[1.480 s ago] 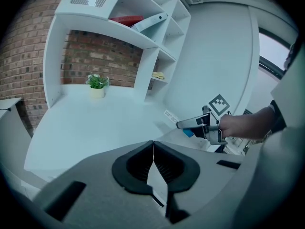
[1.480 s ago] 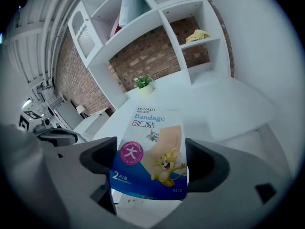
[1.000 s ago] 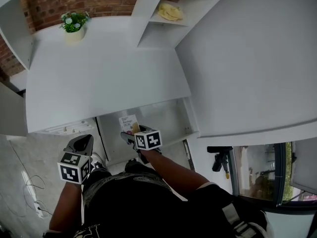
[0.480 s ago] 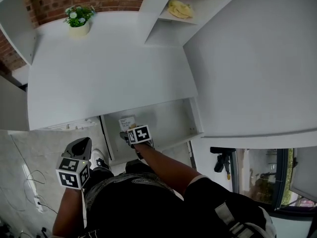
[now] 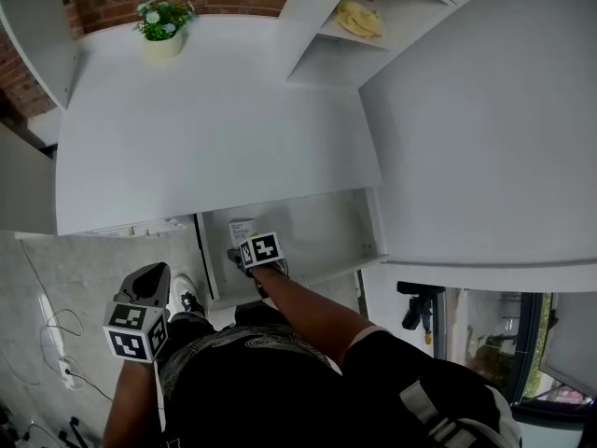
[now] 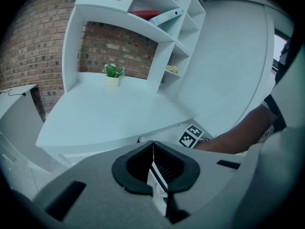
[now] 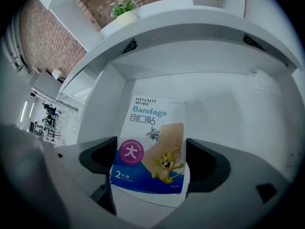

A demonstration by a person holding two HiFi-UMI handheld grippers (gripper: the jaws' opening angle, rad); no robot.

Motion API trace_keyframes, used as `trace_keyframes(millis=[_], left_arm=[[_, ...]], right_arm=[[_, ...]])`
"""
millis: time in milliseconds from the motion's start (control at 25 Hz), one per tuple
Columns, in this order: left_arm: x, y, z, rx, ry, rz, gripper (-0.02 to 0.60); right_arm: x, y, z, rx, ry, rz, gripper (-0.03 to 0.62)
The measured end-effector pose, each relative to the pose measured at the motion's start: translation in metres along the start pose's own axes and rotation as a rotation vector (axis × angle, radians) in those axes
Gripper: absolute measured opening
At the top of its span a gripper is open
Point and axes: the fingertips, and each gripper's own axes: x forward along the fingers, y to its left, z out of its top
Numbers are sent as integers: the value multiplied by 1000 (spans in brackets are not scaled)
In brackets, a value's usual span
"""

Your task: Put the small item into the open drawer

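The left gripper (image 6: 153, 149) hangs in front of the white surface (image 5: 205, 129), its fingers pressed together on a thin white slip (image 6: 158, 187) seen edge-on. To its right, inside the open drawer (image 5: 326, 227) under that surface, the right gripper (image 7: 150, 173) has its fingers clasped on the side edges of the bandage packet (image 7: 148, 147).

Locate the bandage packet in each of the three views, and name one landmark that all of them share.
Head view: the bandage packet sits lower centre, inside the open drawer, just above a marker cube.
Left gripper view: not in it.
Right gripper view: bottom centre, between the right gripper's jaws.
Shared landmark: the potted plant on the desktop, visible in all three.
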Motion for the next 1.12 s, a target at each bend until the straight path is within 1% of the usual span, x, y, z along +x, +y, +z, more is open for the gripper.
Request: trace_keyframes(millis=[160,240,560,720,800,880,1040,1080,1120], left_arm=[[-3,2,-1,-3,-1,7,20],[-5,3,-1,-3,-3,10,19],[-5,-6,-4,-6,-12,13,20],[-2,-18,-1,-9,-26,8,19],[-1,-25,2,-25,-38,1,19],[-1,-32,8,-30,-53,-1,20],[3,-52,23,15,-84,0,20],[3,-58,26,21,-93,0,19],[4,-63,28,24,-101,1,18]], right_arm=[[7,2,-6,-11,37,0,439],[8,3,-7,-18,39,-2,439],[1,4,-7,-50,24,7,439],[-14,4,-1,-107,-12,20,439],[-29,9,5,-126,-54,46,439],[-51,18,15,-132,-110,98,437],[-112,42,34,-150,-245,233,431],[-130,46,38,-166,-286,260,396],[-147,50,40,-182,-326,285,295]])
